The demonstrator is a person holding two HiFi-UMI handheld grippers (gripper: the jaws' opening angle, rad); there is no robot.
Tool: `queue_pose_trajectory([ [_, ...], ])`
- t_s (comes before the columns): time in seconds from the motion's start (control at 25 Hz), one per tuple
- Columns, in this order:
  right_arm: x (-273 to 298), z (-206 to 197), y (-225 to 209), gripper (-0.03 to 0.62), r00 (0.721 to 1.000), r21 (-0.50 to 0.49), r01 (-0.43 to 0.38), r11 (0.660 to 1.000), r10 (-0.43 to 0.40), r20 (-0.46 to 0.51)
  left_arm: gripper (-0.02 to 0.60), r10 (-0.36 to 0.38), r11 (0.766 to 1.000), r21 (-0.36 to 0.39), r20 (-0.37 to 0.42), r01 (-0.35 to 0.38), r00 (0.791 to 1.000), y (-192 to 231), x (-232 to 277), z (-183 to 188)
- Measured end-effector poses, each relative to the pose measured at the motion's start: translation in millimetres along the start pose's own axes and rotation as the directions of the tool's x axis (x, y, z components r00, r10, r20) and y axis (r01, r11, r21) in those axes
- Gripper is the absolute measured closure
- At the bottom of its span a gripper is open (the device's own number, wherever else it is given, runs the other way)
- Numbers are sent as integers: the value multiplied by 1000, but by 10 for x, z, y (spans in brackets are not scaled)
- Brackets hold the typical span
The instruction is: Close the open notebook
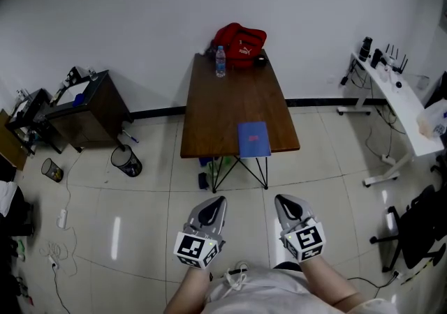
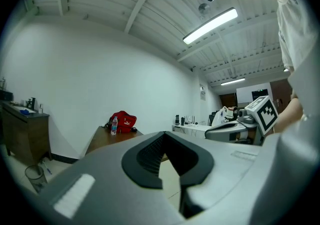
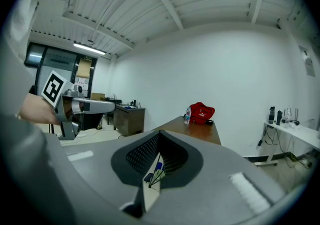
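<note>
Centre frame, on table (image 1: 216, 110): notebook (image 1: 253, 139) looks closed, verify nearer; left gripper (image 1: 218, 202), right gripper (image 1: 283, 201) pinched shut, empty.

Fingers (image 2: 147, 156) of the left gripper (image 2: 163, 136) meet; beyond, table (image 2: 100, 141) with red bag (image 2: 125, 120), apparently bottle (image 2: 114, 125).

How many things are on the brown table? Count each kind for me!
Bag: 1
Bottle: 1
Notebook: 1
Small dark thing: 1
Total: 4
</note>
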State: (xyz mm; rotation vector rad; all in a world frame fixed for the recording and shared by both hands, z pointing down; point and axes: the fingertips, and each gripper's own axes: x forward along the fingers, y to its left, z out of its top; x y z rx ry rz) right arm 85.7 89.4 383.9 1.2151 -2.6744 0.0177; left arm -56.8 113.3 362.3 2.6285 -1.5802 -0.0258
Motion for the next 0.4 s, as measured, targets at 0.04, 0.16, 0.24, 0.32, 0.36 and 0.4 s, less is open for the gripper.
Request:
queue_pose_trajectory([
  [0.04, 12, -1, -3, 591, 1000, 2, 1, 1000, -1, -2, 575, 0, 1000, 1, -2, 0, 1000, 14, 1, 1],
  [0.16, 53, -13, -3, 591, 1000, -1, -9, 1000, 9, -3, 575, 4, 1000, -2, -7, -4, 1000, 48, 14, -10],
  [0.24, 85, -2, 8, 591, 1000, -15, -18, 1000, 18, -2, 575, 5, 1000, -3, -6, -5, 1000, 70, 30, -7],
  [0.32, 112, 11, 21, 591, 1000, -37, -22, 999, 21, -6, 575, 6, 1000, -3, -4, -6, 1000, 91, 42, 2],
  [0.36, 126, 16, 26, 591, 1000, -49, -23, 999, 23, -9, 575, 6, 1000, -3, -2, -6, 1000, 101, 48, 7],
  [0.4, 140, 21, 31, 591, 1000, -59, -25, 998, 24, -12, 575, 7, 1000, -2, -1, -7, 1000, 112, 53, 12],
])
